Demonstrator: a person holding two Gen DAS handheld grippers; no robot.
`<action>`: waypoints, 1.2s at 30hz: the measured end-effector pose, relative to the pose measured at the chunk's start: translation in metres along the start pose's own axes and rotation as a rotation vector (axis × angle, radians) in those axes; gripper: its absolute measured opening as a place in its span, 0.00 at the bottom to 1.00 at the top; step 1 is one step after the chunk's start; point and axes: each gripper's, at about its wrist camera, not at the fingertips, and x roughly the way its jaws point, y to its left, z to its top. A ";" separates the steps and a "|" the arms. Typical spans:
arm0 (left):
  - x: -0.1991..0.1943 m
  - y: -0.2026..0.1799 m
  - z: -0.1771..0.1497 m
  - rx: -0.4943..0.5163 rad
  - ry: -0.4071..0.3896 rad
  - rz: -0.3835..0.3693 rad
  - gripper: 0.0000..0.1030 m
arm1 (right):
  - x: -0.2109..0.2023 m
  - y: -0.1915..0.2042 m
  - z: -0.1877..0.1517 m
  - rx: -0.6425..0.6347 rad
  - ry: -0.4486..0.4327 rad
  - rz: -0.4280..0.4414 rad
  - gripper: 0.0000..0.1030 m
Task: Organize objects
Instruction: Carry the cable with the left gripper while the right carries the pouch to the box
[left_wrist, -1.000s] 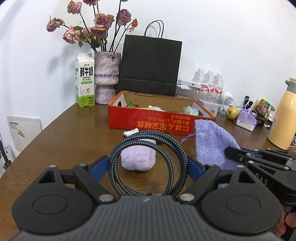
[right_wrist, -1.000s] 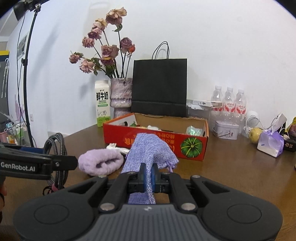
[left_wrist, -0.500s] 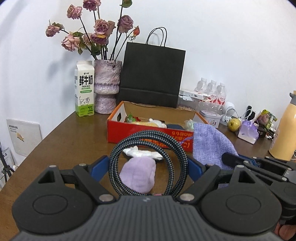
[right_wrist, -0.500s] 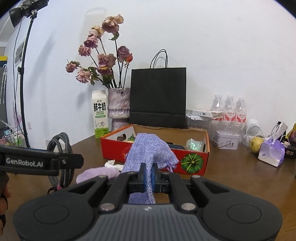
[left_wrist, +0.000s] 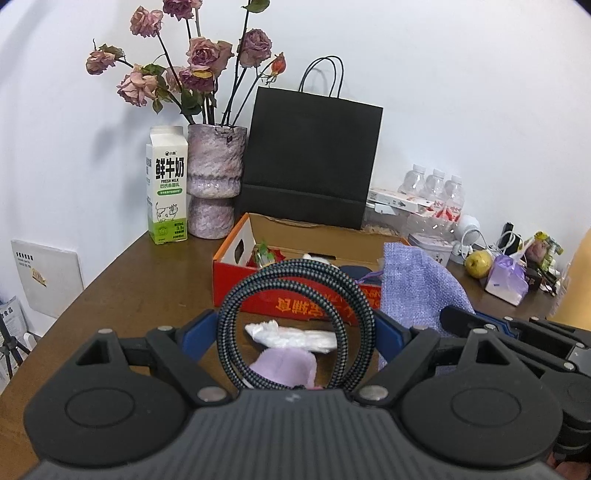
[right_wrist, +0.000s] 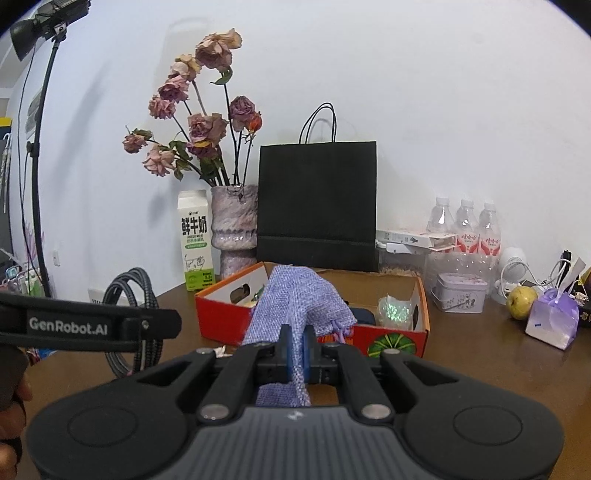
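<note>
**Purple pouch in one gripper, coiled cable in the other**

Braided black-and-grey cable (left_wrist: 295, 325), coiled into a loop, is sitting between your left gripper (left_wrist: 295, 334) fingers, which are standing wide and gripping the coil on both sides. It's hanging above the brown table (left_wrist: 147, 280), just in front of the red cardboard box (left_wrist: 236, 273).

Your right gripper (right_wrist: 295, 349) is pinching the lilac woven drawstring pouch (right_wrist: 301, 295), jaws pressed right together on the fabric, and the pouch is sticking up in front of that same box. From the right wrist view you're seeing "GenRobot.AI" printed in white on the side of the left gripper.

Readable stuff around: the milk carton (left_wrist: 166, 192) is showing "FRESH MILK" under big Chinese characters, plus a little cow drawing and a green bottom band. The box's front panel is carrying orange Chinese print that's reading upside down from the left view, and there's a green pumpkin picture (right_wrist: 391, 345) on it.

Down on the table under the coil, a fuzzy lilac item (left_wrist: 284, 367) and a white crinkly wrapper (left_wrist: 291, 336) are lying just beside each other.
</note>
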 end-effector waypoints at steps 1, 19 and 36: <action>0.003 0.000 0.002 -0.003 -0.001 -0.001 0.86 | 0.003 -0.001 0.002 0.001 -0.001 -0.001 0.04; 0.059 -0.003 0.042 -0.035 -0.029 0.033 0.86 | 0.063 -0.014 0.034 0.046 -0.017 -0.011 0.04; 0.120 -0.006 0.080 -0.079 -0.064 0.030 0.86 | 0.141 -0.050 0.062 0.132 -0.031 -0.060 0.04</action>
